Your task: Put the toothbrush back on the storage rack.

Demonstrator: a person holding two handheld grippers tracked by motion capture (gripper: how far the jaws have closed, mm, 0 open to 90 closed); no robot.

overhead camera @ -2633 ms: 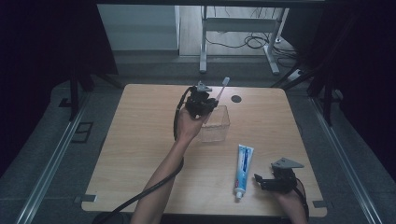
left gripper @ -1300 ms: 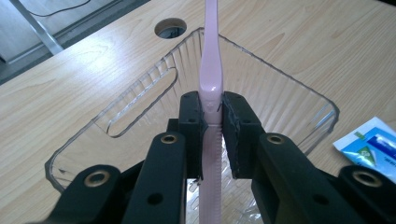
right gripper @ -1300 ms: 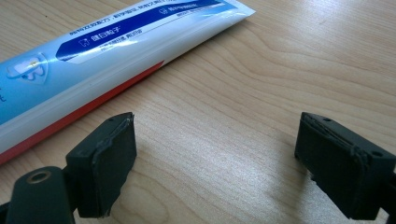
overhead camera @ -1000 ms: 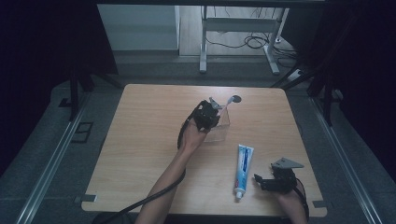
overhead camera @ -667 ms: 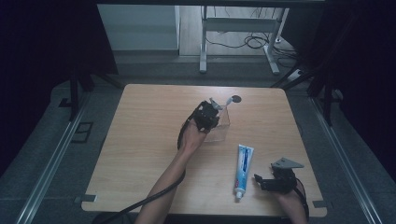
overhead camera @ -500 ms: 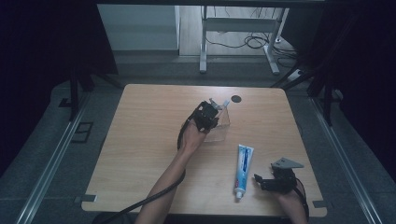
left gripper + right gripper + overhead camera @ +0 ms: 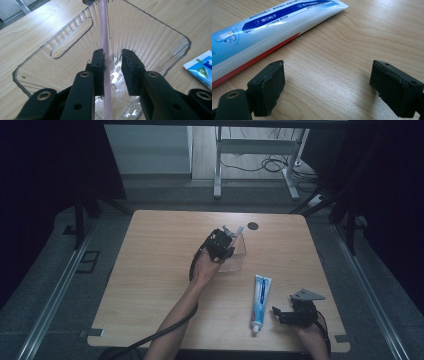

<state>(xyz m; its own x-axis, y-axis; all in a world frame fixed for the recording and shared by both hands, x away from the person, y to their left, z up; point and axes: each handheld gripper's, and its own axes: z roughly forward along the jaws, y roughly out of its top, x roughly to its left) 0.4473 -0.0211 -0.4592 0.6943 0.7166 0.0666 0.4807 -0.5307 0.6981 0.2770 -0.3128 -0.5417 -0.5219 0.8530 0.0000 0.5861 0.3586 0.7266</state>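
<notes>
A clear plastic container [image 7: 236, 254] stands mid-table. My left gripper [image 7: 225, 241] reaches down into it [image 7: 67, 37]. A pink toothbrush [image 7: 103, 32] leans inside the container, its handle running between my left gripper's [image 7: 112, 58] jaws. The jaws have just been opening: the handle rests against the left pad and a gap shows on the right. A blue and white toothpaste tube [image 7: 260, 301] lies flat at the front right. My right gripper [image 7: 278, 313] sits on the table just right of the tube [image 7: 269, 27]. That gripper [image 7: 327, 75] is open, with bare wood between its jaws.
A small dark round disc [image 7: 253, 225] lies on the wooden table [image 7: 150, 270] beyond the container. A corner of the toothpaste tube [image 7: 202, 70] shows to the right of the container in the left gripper view. Dark floor and table legs surround the table.
The left gripper has come down and nearer, carrying the toothbrush from above the container into it. The brush now sits lower and leans on the rim. The right gripper has not moved.
</notes>
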